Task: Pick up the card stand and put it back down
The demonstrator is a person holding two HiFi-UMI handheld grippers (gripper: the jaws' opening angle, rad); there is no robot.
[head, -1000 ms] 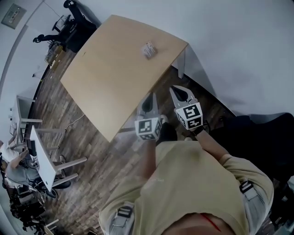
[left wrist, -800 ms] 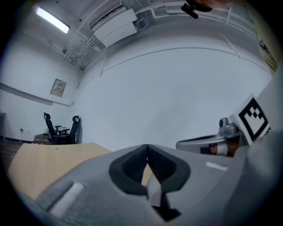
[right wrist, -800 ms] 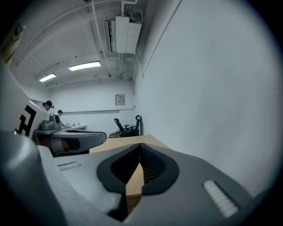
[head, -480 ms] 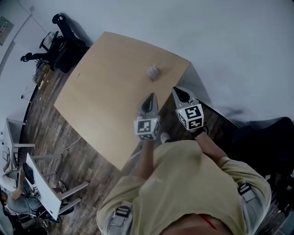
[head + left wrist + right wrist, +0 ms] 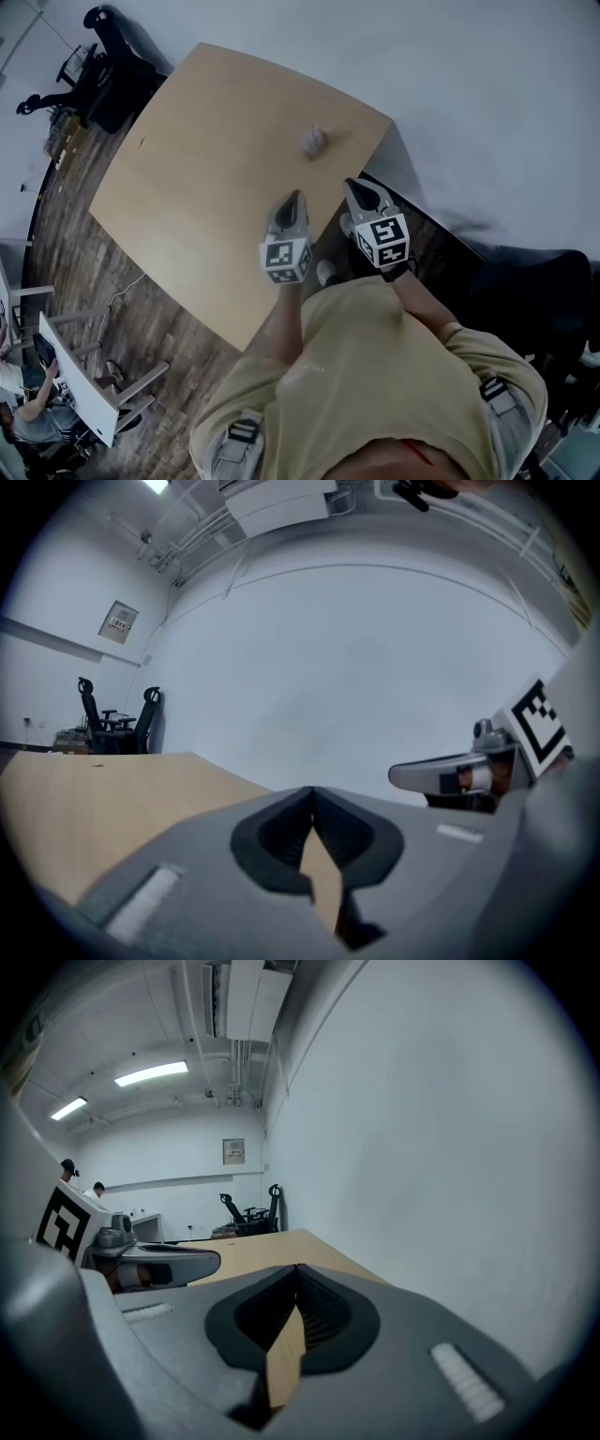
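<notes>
Seen from above, a person in a pale yellow shirt (image 5: 375, 375) stands at the near corner of a light wooden worktop (image 5: 206, 169) and holds a grey two-jaw gripper in each hand, both reaching forward. The card stand (image 5: 313, 141), small and pale, sits on the worktop close to its far right corner, ahead of both grippers and well apart from them; it is too small to make out in detail. The left gripper (image 5: 292, 197) hangs over the worktop near its right edge, with its black-and-white marker cube towards the person. The right gripper (image 5: 362, 187) is just off that edge, over the dark wooden floor (image 5: 169, 309) beside a plain white wall (image 5: 487, 103). In the left gripper view the two jaws meet at their tips, closed with nothing between them; only a strip of worktop shows through the hollow behind the tips, and the other gripper juts in at the right. In the right gripper view the jaws are likewise closed tip to tip and empty. Black office chairs (image 5: 98, 70) stand beyond the worktop's far left corner. At the lower left are a white desk (image 5: 80, 375) and another seated person (image 5: 33, 417).
</notes>
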